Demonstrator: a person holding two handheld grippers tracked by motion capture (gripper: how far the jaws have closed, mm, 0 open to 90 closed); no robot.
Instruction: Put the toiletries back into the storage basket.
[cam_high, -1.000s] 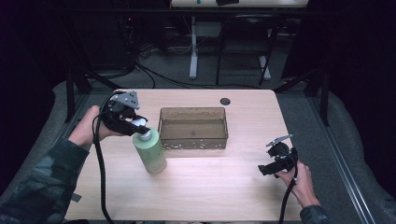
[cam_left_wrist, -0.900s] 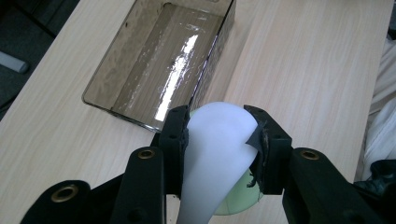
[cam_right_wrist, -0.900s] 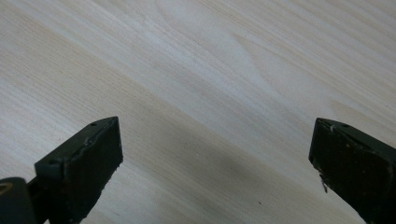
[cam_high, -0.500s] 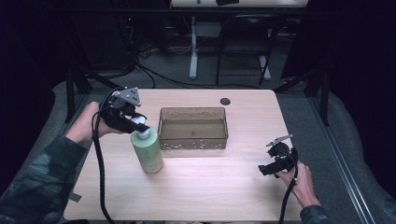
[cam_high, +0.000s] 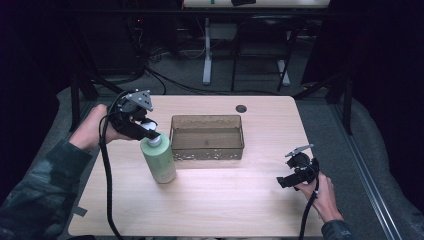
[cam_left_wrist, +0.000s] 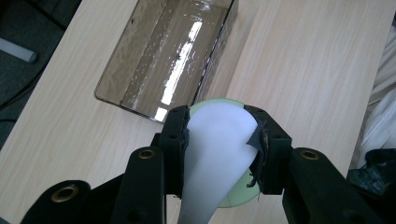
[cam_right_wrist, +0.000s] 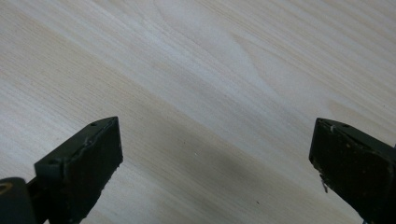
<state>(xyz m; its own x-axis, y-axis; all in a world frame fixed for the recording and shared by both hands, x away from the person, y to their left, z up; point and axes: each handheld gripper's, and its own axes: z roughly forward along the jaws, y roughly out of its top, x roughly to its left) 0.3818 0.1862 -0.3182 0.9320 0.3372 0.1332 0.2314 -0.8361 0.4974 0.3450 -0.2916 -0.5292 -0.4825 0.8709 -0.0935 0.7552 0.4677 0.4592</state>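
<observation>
bare table (cam_high: 225, 200) beside bin (cam_high: 207, 137)

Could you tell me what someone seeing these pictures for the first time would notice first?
Most striking is the pale green bottle standing at the table's left, its white cap clamped between the left gripper's fingers. Just right of it sits a clear brown rectangular bin, near the table's middle. At the right edge the right gripper is open over bare wood.

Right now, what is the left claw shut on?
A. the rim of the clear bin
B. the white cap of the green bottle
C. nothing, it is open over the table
B: the left claw clamps the white cap of the green bottle, beside the clear bin.
</observation>
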